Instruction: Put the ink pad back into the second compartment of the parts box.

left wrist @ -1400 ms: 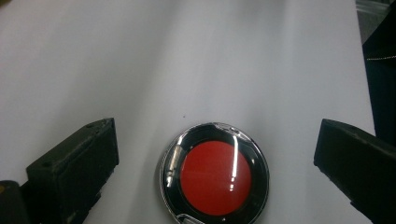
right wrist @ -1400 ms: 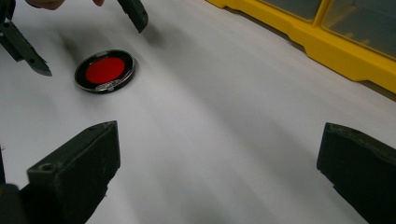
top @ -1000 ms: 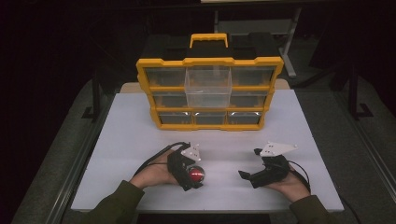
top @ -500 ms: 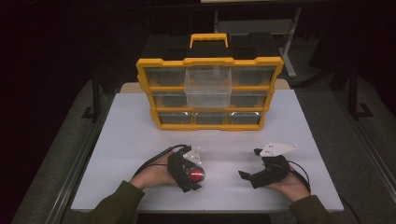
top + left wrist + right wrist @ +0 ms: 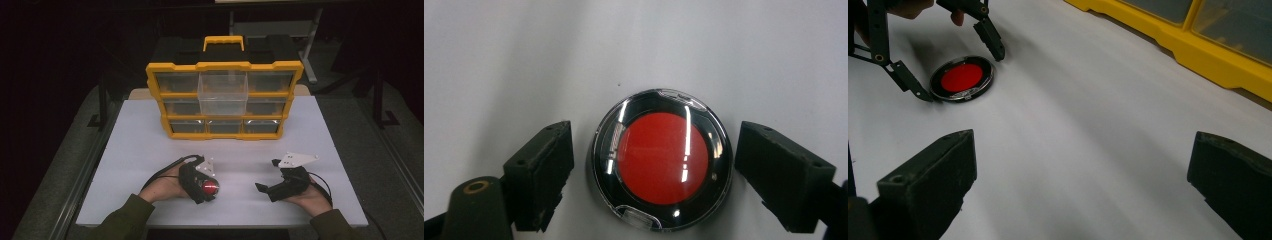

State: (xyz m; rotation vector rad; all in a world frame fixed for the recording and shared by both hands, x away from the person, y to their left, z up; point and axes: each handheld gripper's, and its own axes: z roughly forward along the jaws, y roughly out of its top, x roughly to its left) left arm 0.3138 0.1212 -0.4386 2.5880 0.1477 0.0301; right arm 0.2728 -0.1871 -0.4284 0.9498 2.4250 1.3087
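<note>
Left gripper point(image 5: 209, 189) sits low over the near part of the white table point(image 5: 135, 145), its 2 black jaws spread apart on either side of a round disc point(image 5: 660, 170) with a red centre and a glossy black rim. In the left gripper view a narrow gap shows between each jaw and the rim, so the jaws bracket the disc without touching it. The disc lies flat on the table, also seen from the high view point(image 5: 210, 188) and, farther off, in the right gripper view point(image 5: 962, 78), where the left gripper's jaws stand on each side of it.

On the other side, the right gripper point(image 5: 266, 188) rests near the table's front edge, well apart from the disc, held in the person's right hand point(image 5: 310, 199). Its jaws are wide apart with bare table between them.

At the far side of the table stands a yellow organiser point(image 5: 225, 100) with clear drawers and a carry handle on top. 1 clear drawer point(image 5: 223, 93) in the middle of the top row is pulled forward.
</note>
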